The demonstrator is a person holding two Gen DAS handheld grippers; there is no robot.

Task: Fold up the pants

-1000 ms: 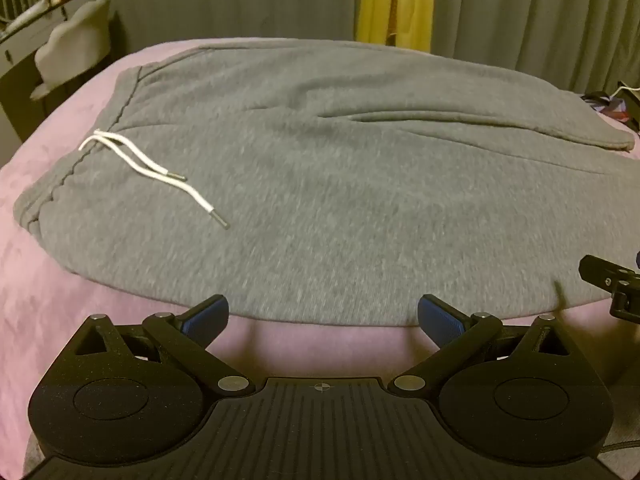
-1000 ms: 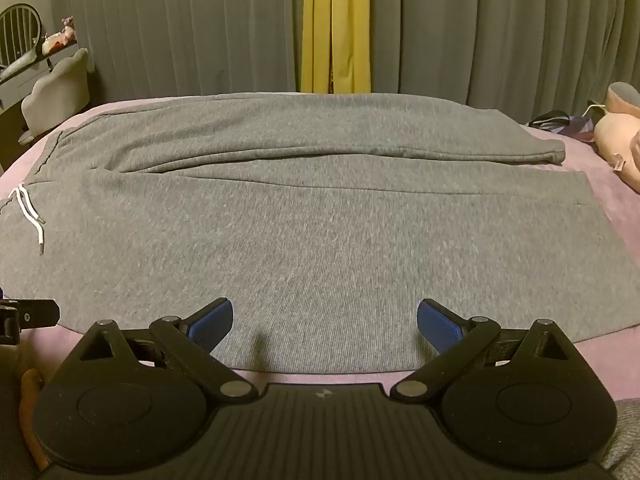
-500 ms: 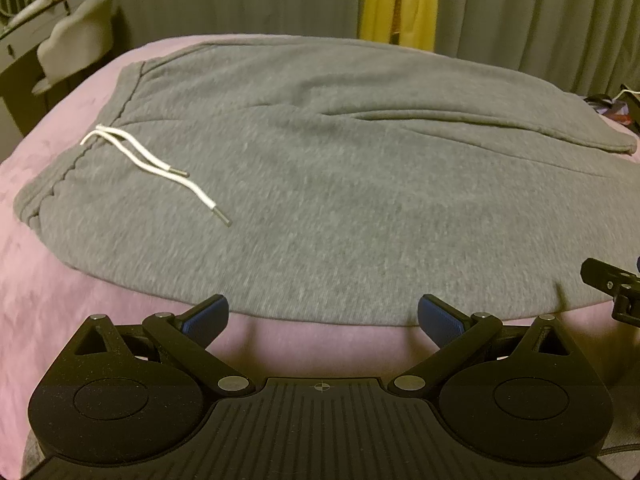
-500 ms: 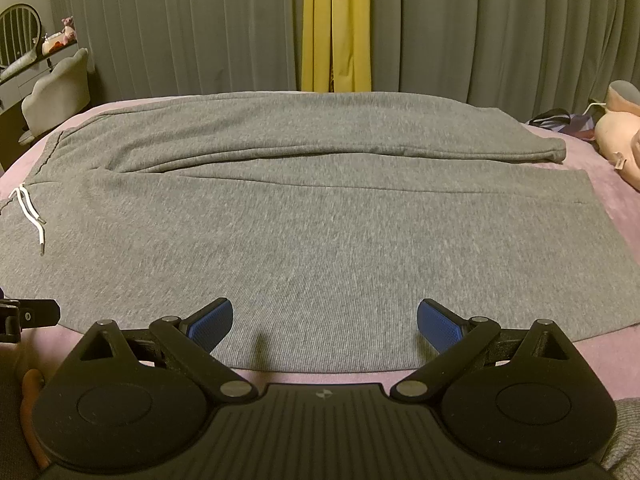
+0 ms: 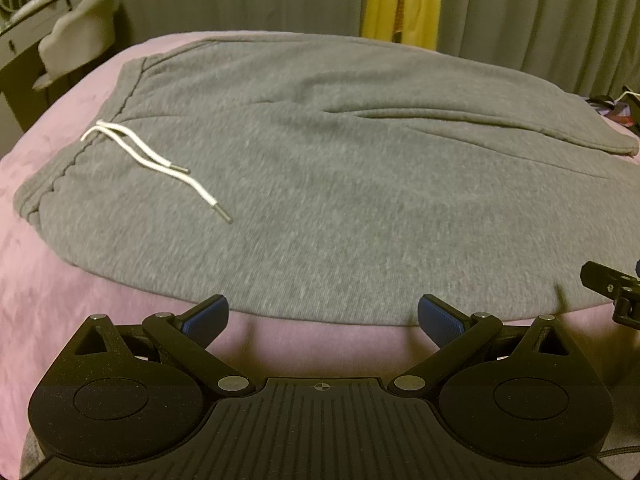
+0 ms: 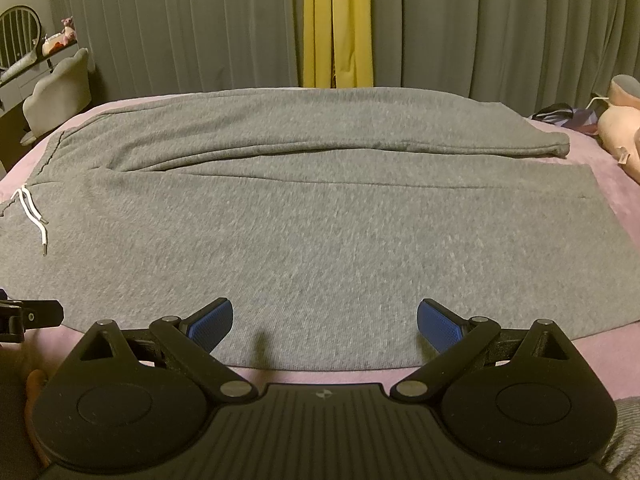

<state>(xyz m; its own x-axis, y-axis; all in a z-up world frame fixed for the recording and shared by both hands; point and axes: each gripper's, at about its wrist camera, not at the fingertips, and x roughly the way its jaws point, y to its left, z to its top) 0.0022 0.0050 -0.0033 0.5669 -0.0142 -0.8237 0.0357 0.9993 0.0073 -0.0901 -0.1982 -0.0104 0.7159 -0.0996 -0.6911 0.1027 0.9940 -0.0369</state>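
Grey sweatpants (image 5: 340, 184) lie flat on a pink bed (image 5: 52, 280), waistband to the left, legs running right, one leg beyond the other. A white drawstring (image 5: 156, 164) lies on the waist area. My left gripper (image 5: 323, 320) is open and empty, just short of the near edge of the pants by the waist. In the right wrist view the pants (image 6: 320, 220) fill the bed, with the drawstring (image 6: 34, 216) at far left. My right gripper (image 6: 325, 324) is open and empty, its blue pads over the near edge of the near leg.
Grey curtains (image 6: 500, 28) with a yellow strip (image 6: 338, 24) hang behind the bed. A grey chair (image 6: 56, 92) and a shelf stand at back left. A pinkish plush object (image 6: 620, 128) and dark clutter lie at the bed's right end.
The left gripper has shifted slightly, so the pants sit a little lower and more to the right in its view. The right gripper's view has barely changed. Both stay open.
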